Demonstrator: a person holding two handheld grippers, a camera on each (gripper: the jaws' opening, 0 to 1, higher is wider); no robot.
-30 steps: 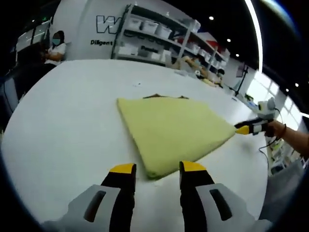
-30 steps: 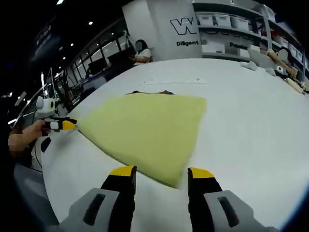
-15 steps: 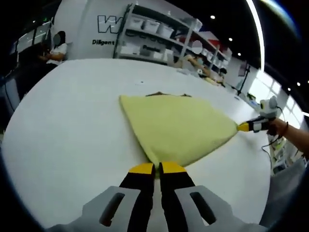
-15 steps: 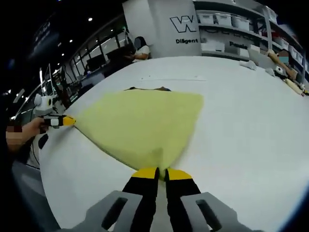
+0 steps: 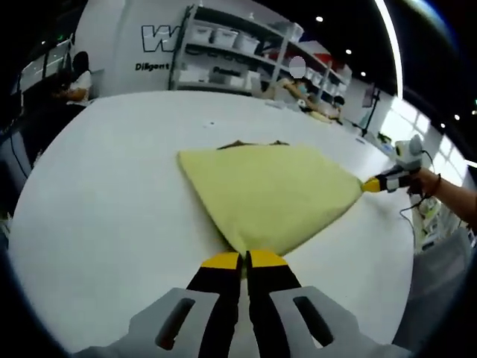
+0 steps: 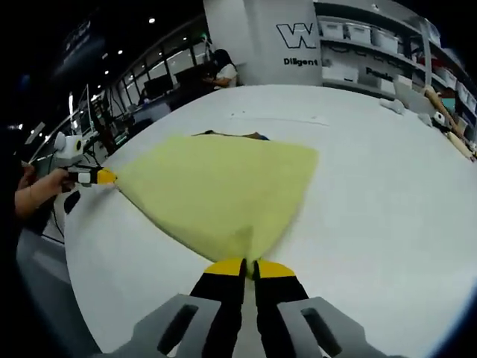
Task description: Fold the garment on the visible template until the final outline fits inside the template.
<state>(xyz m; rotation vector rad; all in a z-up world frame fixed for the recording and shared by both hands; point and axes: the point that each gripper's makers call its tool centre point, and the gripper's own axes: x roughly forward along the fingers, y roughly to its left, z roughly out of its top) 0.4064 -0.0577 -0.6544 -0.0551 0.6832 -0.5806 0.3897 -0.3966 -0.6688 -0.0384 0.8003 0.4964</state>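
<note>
You are working over a broad white table (image 5: 104, 194) that runs well past the cloth on every side, its top plain and matte. Behind it the room is a large hall: a white wall (image 5: 123, 41) with dark lettering (a big "W" and a smaller line starting "Diligent"), open shelving (image 5: 238, 63) stacked with pale bins, and ceiling spot lights. In the right gripper view a row of desks and screens (image 6: 149, 93) lines the far side, with a person (image 6: 223, 68) seated at the table's far edge.

There is one yellow garment (image 5: 272, 195) on the table, lying flat and spread toward you in a fan-like shape. A dark sliver (image 5: 250, 143) peeks out from under its far edge; what it is cannot be told.

You hold two grippers. Your left gripper (image 5: 244, 259) has its yellow-tipped jaws pressed together on the near corner of the garment, the cloth pinched between them. Your right gripper (image 6: 250, 266) is likewise clamped tight on its own near corner of the same cloth. Each gripper also appears in the other's view at the cloth's far point: the right one, in your hand (image 5: 428, 181), at the right of the left gripper view, and the left one at the left of the right gripper view.
</note>
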